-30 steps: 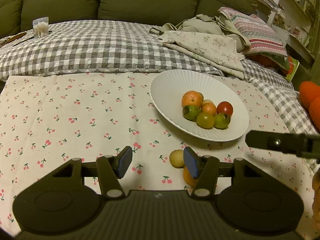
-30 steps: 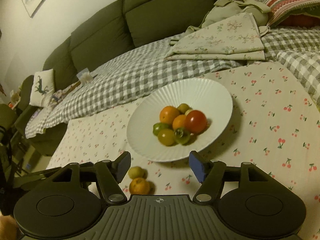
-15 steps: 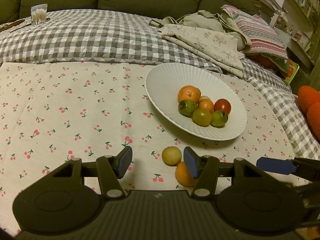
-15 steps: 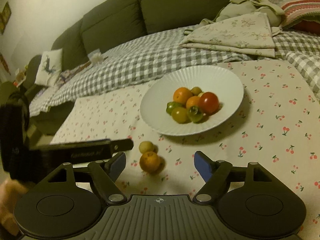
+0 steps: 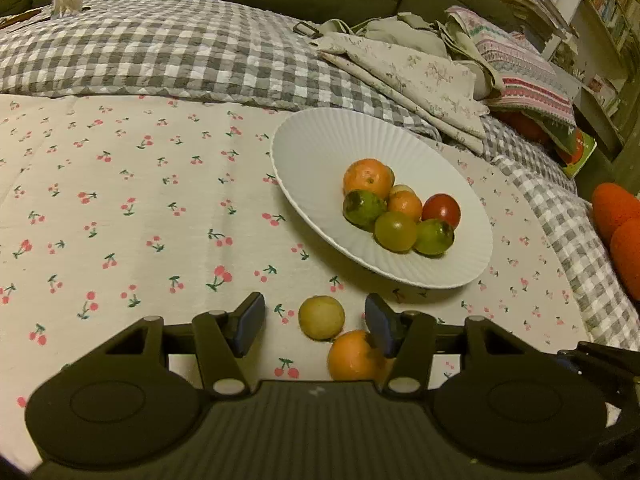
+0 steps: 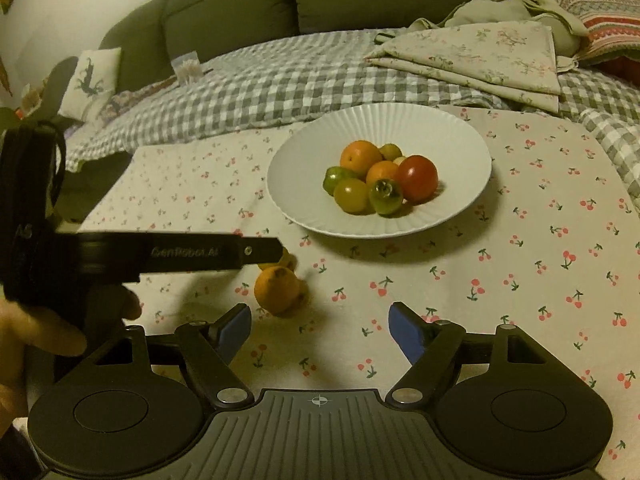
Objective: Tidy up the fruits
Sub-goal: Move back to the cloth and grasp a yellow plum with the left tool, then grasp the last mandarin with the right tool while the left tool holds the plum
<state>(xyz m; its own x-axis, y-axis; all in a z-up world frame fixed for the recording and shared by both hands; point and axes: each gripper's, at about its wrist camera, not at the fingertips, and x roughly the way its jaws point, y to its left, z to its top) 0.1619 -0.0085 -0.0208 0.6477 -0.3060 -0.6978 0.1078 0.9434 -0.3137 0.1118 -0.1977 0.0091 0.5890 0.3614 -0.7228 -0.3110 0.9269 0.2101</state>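
Now both grippers, L [image 5: 314, 326] & R [image 6: 320, 330], jaws apart, empty, near loose orange [image 6: 277, 289].

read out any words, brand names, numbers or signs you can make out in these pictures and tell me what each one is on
"GenRobot.AI": on the side of the left gripper, as the right wrist view shows it reaching over the cherry-print cloth.
A short mark at the rear of that same gripper: too blurred to read.
Book spines on the shelf: too small to read.
Nothing written on the white plate or the fruit.
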